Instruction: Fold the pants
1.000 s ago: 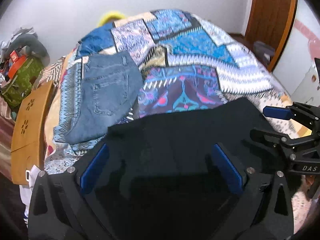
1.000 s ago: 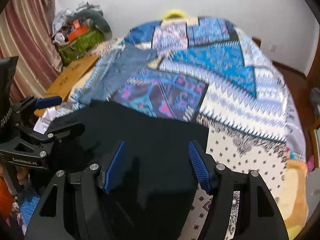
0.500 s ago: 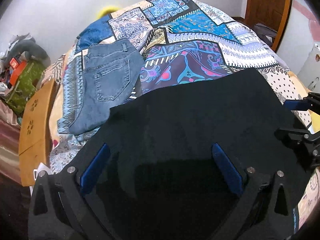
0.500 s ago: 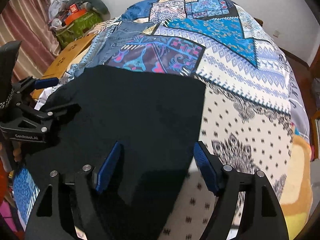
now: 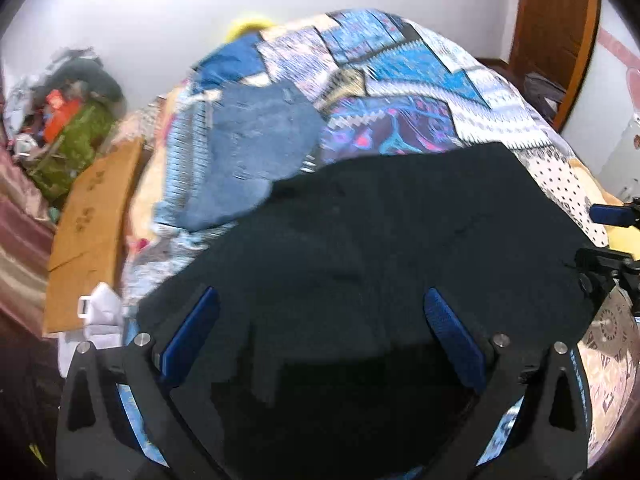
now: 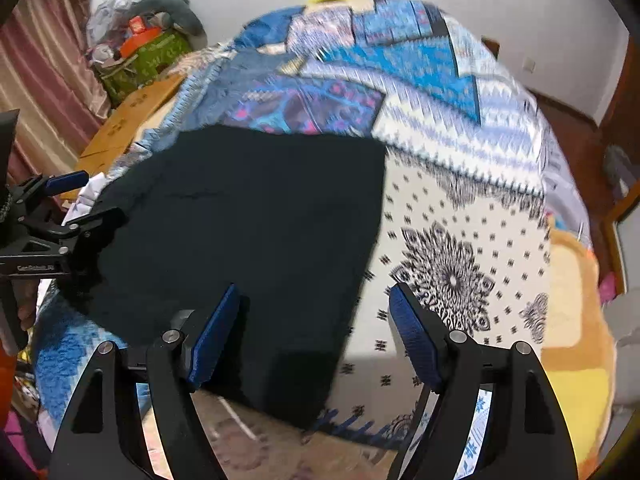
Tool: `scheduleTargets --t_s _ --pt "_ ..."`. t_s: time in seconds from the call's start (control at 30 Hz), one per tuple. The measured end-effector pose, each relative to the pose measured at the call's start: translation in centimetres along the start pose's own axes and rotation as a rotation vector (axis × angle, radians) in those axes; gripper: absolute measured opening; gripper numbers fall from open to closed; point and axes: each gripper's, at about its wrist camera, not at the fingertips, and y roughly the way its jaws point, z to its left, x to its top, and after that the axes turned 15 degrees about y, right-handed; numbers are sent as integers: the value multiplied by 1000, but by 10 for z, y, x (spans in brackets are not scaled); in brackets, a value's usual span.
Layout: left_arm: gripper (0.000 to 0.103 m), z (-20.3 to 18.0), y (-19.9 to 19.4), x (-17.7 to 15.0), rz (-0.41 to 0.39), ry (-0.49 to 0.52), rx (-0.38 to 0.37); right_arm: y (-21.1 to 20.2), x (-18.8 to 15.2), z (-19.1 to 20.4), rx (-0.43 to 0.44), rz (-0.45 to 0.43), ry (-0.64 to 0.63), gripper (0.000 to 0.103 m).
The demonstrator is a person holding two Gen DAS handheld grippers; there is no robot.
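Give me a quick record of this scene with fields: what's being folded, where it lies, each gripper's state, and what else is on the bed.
garment: black pants, lying flat
surface: patchwork bedspread
left gripper: open, fingers apart over the black pants, not clamping them
right gripper: open, over the pants' right edge, nothing pinched
also on bed: folded blue jeans, beyond the black pants
beside bed: cardboard box

Black pants [image 5: 380, 240] fill the middle of the left wrist view, plain and unpatterned. Faded blue jeans [image 5: 256, 136] sit in the upper left centre. The bedspread [image 6: 460, 216] is patchwork: bright blue, purple and pink geometric panels at the top of the right wrist view, white with black dots and a black mandala at right. Both grippers are black with blue pads [image 6: 212, 340].
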Motion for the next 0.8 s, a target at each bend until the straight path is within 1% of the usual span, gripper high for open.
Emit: scheduleTargets --t_s 0.1,0.17,0.27,0.33,0.4,0.47,0.6,0.67,0.73,0.77,0.8 --pt "103 13 -23 -8 -46 -26 62 -20 4 20 34 -58 -21 74" --pt "103 25 -39 -15 -79 -57 83 -29 7 34 59 -91 -30 74" --pt "103 45 -61 -27 -121 -115 97 -39 9 59 103 -136 -45 75" --pt "103 59 -73 -37 -143 -157 92 -37 7 74 120 -147 -61 76" --pt "103 72 -81 -50 -159 -201 78 -31 6 86 123 -148 -81 76" --pt "103 84 -85 -64 -156 -240 61 -19 3 98 111 -141 -105 76" --pt "103 102 -80 -95 -100 -306 16 12 -6 110 72 -74 -123 76" --pt "103 109 -74 -112 -72 -351 -22 29 -10 111 47 -29 -118 76" --pt "103 114 -65 -129 -42 -404 -78 40 -19 112 32 22 -117 76" --pt "103 115 -62 -136 -32 -426 -97 44 -21 112 21 31 -123 76" --pt "103 115 -58 -144 -20 -451 -127 45 -24 112 9 21 -138 77"
